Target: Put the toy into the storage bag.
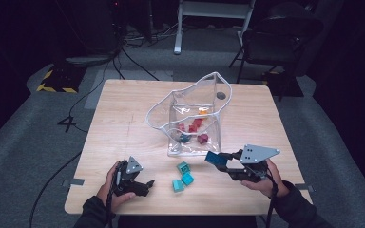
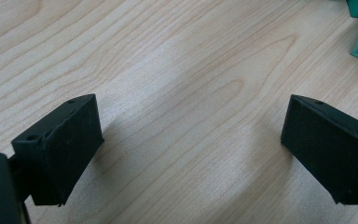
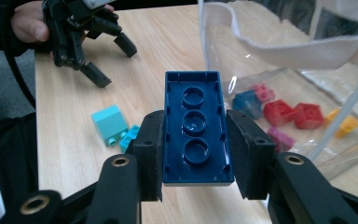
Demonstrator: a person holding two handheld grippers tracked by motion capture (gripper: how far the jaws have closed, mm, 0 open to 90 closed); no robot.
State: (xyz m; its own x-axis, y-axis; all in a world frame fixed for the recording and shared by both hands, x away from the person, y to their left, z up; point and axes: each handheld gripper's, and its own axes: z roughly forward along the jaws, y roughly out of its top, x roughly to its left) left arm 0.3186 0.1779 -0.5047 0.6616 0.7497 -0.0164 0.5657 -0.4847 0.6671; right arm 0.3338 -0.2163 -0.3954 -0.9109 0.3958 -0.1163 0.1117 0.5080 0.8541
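Observation:
A dark blue two-by-three brick (image 3: pixel 195 107) sits between the jaws of my right gripper (image 3: pixel 195 149), hollow underside facing the camera. In the high view that gripper (image 1: pixel 217 160) holds the brick (image 1: pixel 213 157) just above the table, in front of a clear plastic bag (image 1: pixel 190 114). Red (image 3: pixel 293 114), blue (image 3: pixel 247 102), pink and orange bricks lie inside the bag. Three teal bricks (image 1: pixel 184 175) rest on the wood between my hands. My left gripper (image 1: pixel 147 187) is at the front left, jaws wide apart over bare wood (image 2: pixel 191 144), with nothing between them.
The bag's white-edged mouth (image 3: pixel 279 51) stands up open toward the right gripper. The wooden table (image 1: pixel 123 118) has bare wood on its left half. A chair (image 1: pixel 275 38) and cables lie on the floor beyond the far edge.

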